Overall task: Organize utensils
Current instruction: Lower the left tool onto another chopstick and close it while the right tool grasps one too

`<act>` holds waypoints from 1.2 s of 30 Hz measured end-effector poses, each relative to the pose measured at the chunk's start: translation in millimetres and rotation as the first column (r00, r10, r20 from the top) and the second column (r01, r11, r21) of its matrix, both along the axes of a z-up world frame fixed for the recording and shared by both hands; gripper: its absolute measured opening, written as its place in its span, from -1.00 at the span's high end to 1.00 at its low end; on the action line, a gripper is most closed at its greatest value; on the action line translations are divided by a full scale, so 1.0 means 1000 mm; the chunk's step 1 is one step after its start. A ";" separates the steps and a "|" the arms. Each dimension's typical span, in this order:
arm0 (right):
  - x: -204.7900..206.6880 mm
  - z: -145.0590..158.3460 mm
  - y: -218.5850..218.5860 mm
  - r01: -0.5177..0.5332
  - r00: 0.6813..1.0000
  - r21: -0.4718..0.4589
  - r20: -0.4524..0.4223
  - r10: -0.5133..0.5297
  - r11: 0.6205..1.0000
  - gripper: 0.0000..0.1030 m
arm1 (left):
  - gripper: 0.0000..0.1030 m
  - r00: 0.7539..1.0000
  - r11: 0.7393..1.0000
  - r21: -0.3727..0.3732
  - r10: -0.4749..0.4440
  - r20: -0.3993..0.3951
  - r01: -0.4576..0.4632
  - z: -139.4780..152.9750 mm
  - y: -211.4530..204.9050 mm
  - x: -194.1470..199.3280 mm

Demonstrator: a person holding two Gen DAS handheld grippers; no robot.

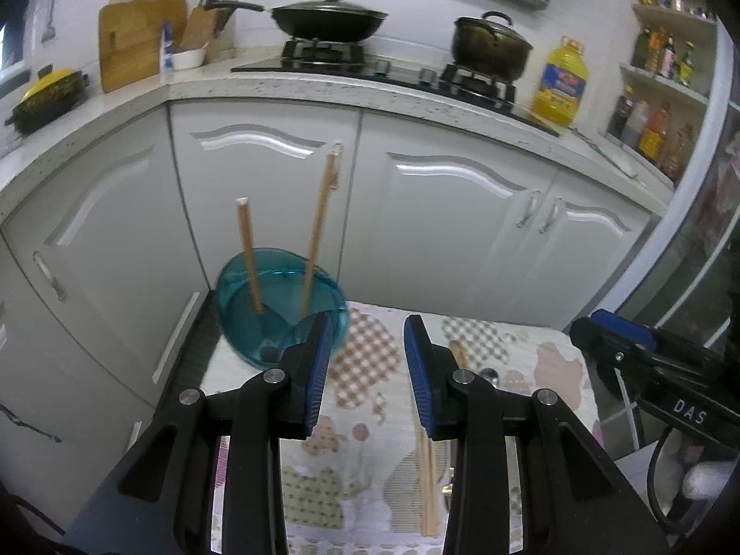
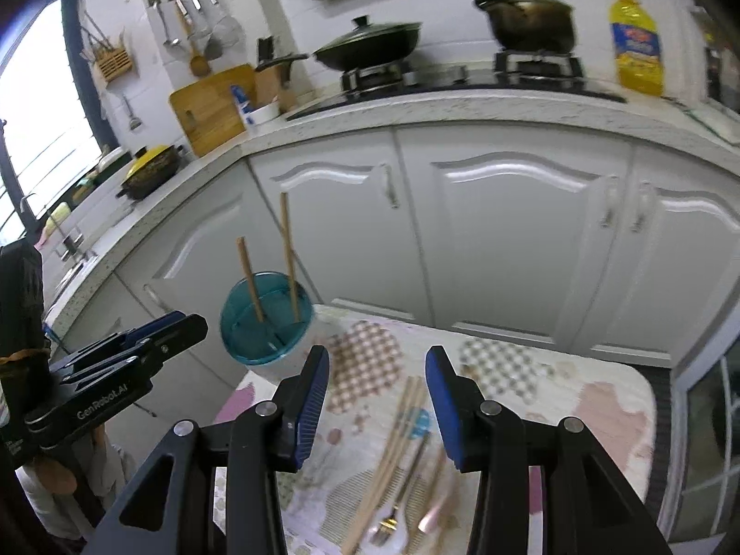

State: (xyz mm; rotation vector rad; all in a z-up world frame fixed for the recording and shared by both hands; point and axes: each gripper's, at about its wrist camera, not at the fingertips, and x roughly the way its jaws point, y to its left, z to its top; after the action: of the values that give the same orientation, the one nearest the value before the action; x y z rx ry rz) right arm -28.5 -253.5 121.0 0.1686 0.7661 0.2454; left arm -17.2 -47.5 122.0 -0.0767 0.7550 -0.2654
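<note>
While left wrist view hides it, fork [image 2: 387, 525] shows beside chopsticks [image 2: 388, 453].

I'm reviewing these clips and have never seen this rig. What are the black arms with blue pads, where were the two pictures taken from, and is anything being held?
There is no robot: a person carries a hand-held gripper in each hand, each with a fisheye camera looking along its fingers. One picture is from the left hand-held gripper, the other from the right hand-held gripper. Both are open and hold nothing; the right one's jaws are not yet settled. On the patterned cloth stands a teal utensil holder with two chopsticks upright in it. More chopsticks, a fork and a spoon lie loose.
</note>
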 end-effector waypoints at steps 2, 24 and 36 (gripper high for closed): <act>-0.010 0.003 -0.006 0.028 0.999 -0.011 0.015 -0.028 1.000 0.19 | 0.39 1.000 1.000 0.000 -0.018 0.002 0.018 0.001 -0.008 -0.004; -0.035 -0.020 -0.030 0.101 0.994 -0.082 -0.034 -0.104 0.992 -0.04 | 0.31 0.990 0.993 -0.001 -0.114 -0.089 0.114 -0.027 -0.060 -0.010; -0.004 -0.096 -0.049 0.073 0.973 -0.033 -0.218 -0.079 0.997 -0.08 | 0.14 0.960 0.993 0.034 -0.098 -0.263 0.111 -0.096 -0.039 0.013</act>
State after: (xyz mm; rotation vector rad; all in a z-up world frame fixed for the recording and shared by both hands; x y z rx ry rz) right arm -32.3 -302.8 25.4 0.2033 0.9792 0.1455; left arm -4.3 -86.8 25.7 -0.0257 1.0288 -0.3413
